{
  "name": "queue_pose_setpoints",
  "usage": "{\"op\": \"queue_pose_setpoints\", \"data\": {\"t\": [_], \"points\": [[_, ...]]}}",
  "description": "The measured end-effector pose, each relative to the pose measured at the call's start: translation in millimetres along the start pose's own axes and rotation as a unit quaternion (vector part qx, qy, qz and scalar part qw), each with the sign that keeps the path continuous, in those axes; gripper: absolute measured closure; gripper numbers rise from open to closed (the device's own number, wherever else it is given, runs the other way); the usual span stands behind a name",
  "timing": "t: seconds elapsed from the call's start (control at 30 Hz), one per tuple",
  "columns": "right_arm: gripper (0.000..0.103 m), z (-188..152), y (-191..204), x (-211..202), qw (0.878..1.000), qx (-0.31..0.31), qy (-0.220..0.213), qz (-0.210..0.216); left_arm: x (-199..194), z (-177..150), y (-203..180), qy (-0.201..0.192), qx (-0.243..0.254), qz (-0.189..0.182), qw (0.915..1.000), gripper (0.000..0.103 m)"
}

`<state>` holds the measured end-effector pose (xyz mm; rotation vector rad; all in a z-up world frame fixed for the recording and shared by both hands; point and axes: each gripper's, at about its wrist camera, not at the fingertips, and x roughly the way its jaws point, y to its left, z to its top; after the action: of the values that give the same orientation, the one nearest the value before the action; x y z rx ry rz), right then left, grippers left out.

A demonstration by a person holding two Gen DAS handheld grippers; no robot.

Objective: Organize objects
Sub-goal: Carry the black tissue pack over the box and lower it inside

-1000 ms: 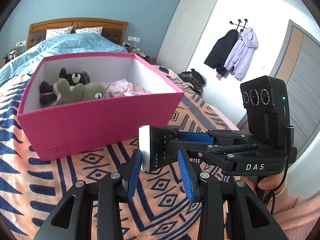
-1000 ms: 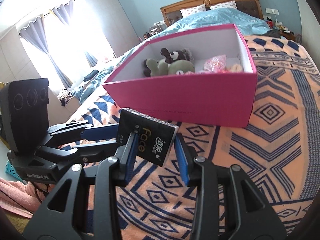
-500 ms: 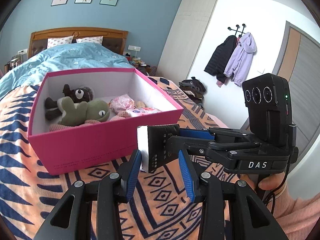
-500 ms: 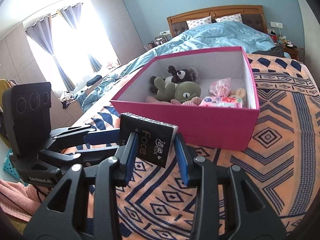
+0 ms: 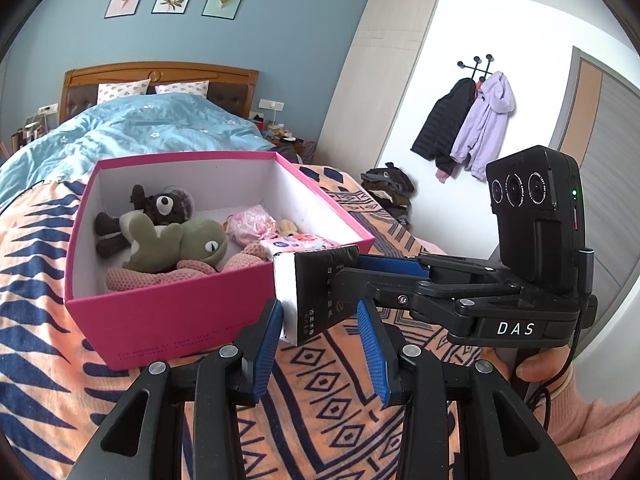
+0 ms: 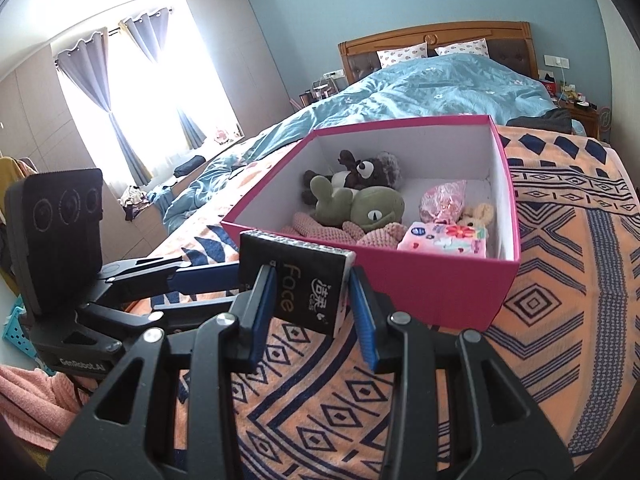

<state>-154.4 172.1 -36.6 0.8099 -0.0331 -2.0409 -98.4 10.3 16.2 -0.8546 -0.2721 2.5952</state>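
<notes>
A: What lies on the bed (image 6: 560,280)?
B: A pink box (image 6: 440,280) with plush toys (image 6: 360,204), away from the bed's foot edge.
A: And the black tissue pack (image 6: 308,284)?
B: In the air before the box. The right hand-held gripper (image 6: 310,312) and the left hand-held gripper (image 5: 320,340) both pinch it.

Black tissue pack (image 6: 304,280) – tilted, airborne – before open pink box (image 6: 440,280).
</notes>
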Motion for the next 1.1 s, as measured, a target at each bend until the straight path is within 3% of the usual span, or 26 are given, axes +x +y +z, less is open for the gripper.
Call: {"op": "queue_pose_setpoints", "data": {"t": [1.1], "points": [[0.063, 29, -12, 19, 1.000, 0.001, -0.006, -0.002, 14, 23, 18, -0.001, -0.005, 0.007, 1.0000, 0.064]]}}
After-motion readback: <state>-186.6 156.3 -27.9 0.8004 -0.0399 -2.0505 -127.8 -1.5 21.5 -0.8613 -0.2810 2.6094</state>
